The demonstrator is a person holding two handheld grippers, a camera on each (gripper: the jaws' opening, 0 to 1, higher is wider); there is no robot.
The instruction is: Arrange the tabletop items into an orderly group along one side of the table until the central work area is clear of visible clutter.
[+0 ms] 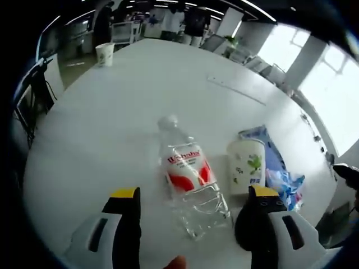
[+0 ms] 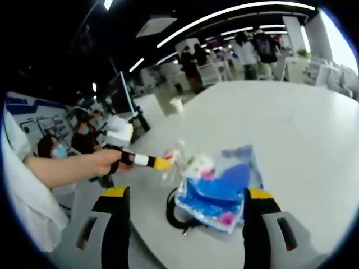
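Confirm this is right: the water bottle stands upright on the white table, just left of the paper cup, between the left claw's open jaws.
Wrong on one point: the water bottle lies on its side, not upright, as the left gripper view shows. It is left of the paper cup on the white table, ahead of the open left claw.

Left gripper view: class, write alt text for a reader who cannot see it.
A clear plastic water bottle with a red and white label lies on a white table between the open left gripper jaws. A white paper cup with a green print stands beside blue packaging; another paper cup stands far off.
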